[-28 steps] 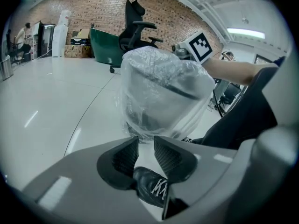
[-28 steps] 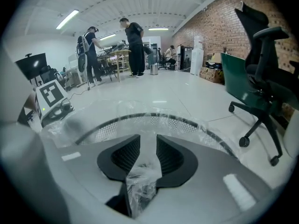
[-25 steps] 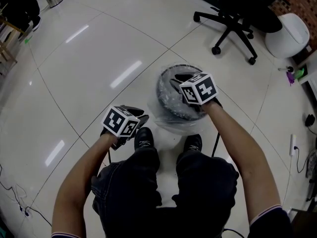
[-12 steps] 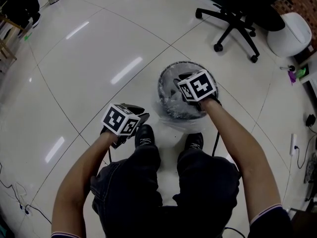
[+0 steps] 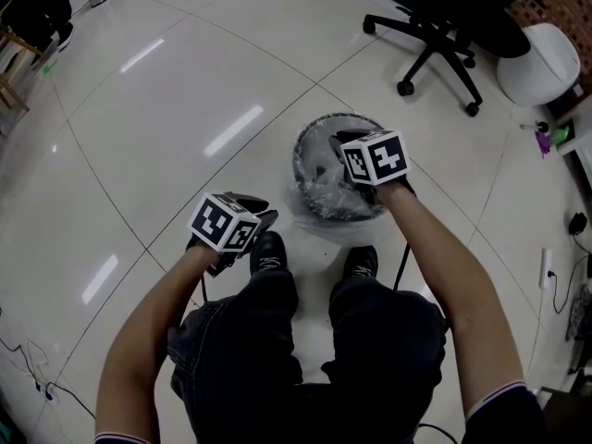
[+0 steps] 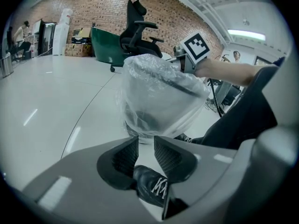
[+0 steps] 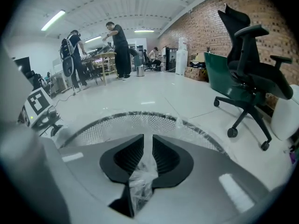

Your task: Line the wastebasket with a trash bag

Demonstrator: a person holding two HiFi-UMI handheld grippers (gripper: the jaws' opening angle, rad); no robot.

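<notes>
Right claw has just been closing and now pinches trash bag film at the near rim of the wastebasket on the floor – rim dead ahead – while left claw is spread, empty, farther off.

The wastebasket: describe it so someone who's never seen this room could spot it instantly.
On the glossy white floor, look just ahead of the person's black shoes, short of the black office chair. The wastebasket is the round dark mesh bin there, alone in being draped with a clear trash bag.
</notes>
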